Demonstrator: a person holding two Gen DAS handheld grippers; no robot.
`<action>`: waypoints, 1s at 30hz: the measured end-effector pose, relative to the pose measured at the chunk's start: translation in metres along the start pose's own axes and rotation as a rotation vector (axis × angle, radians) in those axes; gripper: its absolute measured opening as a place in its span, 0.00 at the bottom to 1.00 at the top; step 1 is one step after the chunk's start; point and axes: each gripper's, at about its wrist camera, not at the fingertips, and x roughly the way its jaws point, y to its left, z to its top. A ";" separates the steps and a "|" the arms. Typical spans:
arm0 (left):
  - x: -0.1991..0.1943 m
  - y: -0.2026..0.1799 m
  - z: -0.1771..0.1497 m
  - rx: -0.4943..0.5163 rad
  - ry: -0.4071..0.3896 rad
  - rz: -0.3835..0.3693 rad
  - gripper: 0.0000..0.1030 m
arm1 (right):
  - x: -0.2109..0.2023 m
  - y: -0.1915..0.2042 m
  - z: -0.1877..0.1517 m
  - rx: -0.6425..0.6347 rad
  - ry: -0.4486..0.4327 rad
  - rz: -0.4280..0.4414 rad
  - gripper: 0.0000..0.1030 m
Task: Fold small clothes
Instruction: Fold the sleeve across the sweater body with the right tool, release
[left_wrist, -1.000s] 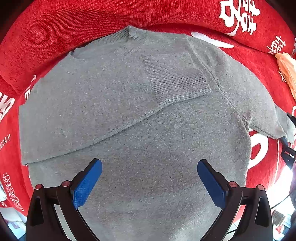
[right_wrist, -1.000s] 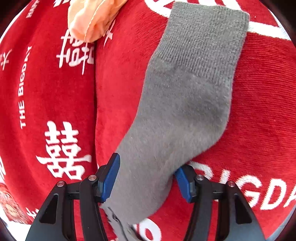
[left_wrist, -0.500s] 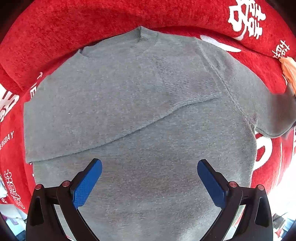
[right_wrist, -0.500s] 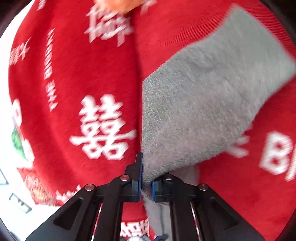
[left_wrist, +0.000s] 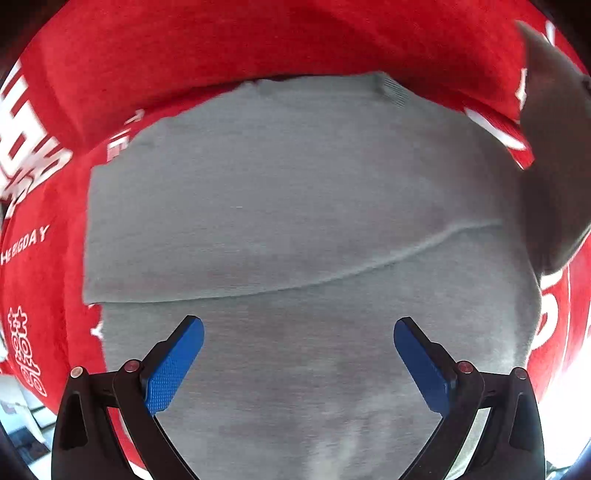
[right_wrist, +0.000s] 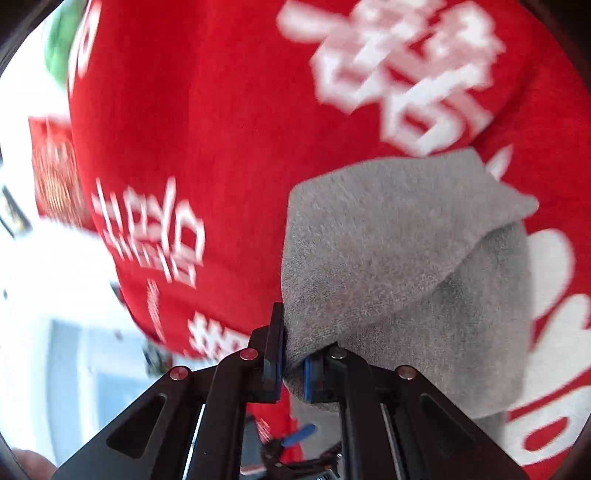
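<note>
Lifted since a second ago: the right sleeve (right_wrist: 399, 258), then flat on the red blanket (right_wrist: 221, 129) between parted jaws, now raised off it and pinched by the right gripper (right_wrist: 293, 363), jaws nearly shut on the fabric near the cuff, having just been closing onto it. Seen through the right wrist view only: the sleeve folding over itself toward 2 o'clock, white lettering blurred on the red cloth, a bright pale area at 9 o'clock. Shifted too in the left wrist view: the grey sweater (left_wrist: 295, 206), earlier with its ribbed cuff showing on the chest, now blurred and sitting further toward 3 o'clock. Shown by that view alone: the sweater body spread flat on the blanket, collar at 12 o'clock, the already folded left sleeve laid across the chest, the lifted sleeve as a dark grey flap at 2 o'clock. Left gripper (left_wrist: 298, 356) over the lower hem, jaws spread wide, holding nothing.
</note>
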 end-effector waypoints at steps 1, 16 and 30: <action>-0.001 0.008 0.000 -0.014 -0.006 0.004 1.00 | 0.021 0.003 -0.007 -0.003 0.046 -0.009 0.10; 0.019 0.119 0.008 -0.157 -0.030 -0.008 1.00 | 0.094 -0.041 -0.068 0.107 0.233 -0.325 0.49; 0.008 0.177 0.020 -0.320 -0.099 -0.465 1.00 | 0.124 0.011 -0.024 -0.073 0.096 -0.325 0.07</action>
